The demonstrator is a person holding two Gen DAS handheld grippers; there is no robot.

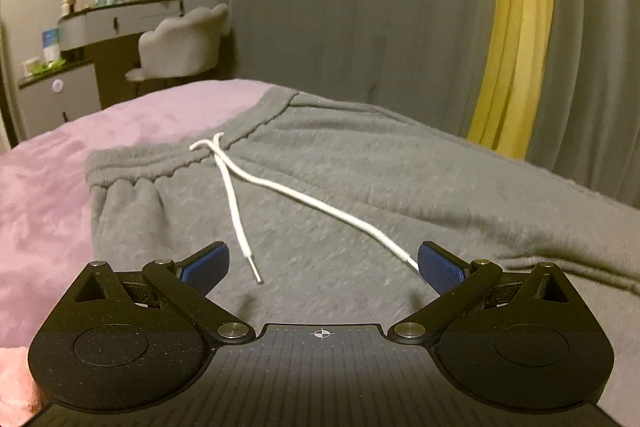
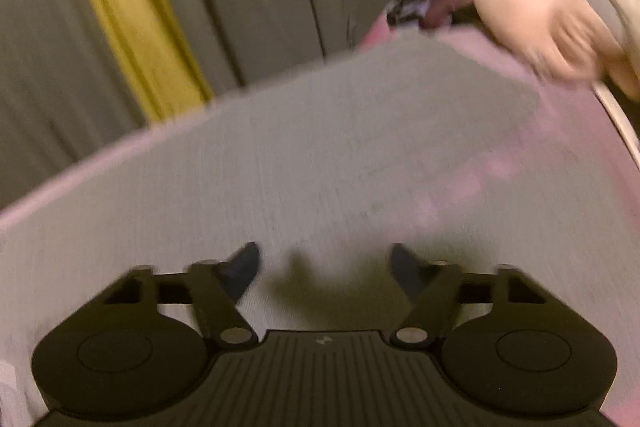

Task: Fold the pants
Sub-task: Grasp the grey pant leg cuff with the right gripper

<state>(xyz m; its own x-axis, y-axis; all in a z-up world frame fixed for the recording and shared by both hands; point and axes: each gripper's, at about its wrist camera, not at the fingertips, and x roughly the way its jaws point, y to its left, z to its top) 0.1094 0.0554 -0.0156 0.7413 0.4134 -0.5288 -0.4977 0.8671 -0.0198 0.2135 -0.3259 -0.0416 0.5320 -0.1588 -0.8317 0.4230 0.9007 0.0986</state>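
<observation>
Grey pants (image 1: 320,187) lie flat on the pink bed cover (image 1: 52,187), waistband (image 1: 168,163) toward the far left in the left wrist view. The white drawstring (image 1: 236,203) trails loose across the front; one tip lies just beside the right-hand pad.

Left gripper (image 1: 322,267): jaws wide apart, empty, hovering low over the upper front of the pants. Right gripper (image 2: 325,267): jaws apart, nothing seen between them, over grey fabric. That frame is heavily motion-blurred, so contact with the cloth cannot be confirmed.

Judgement: the step in hand looks like positioning for a first grasp, before any fold. To do it well, each gripper should probably take a pinch at an outer edge, both layers caught together. The drawstring is best kept clear of the jaws, or it may drag and bunch the cloth.

View differences: only the left view shows the waistband, drawstring, and a dressing table with chair (image 1: 180,43). Only the right view shows the bed's far edge and blurred pale objects (image 2: 532,15) at the corner, not identifiable. Both show the grey curtain with its yellow strip (image 1: 520,27).
</observation>
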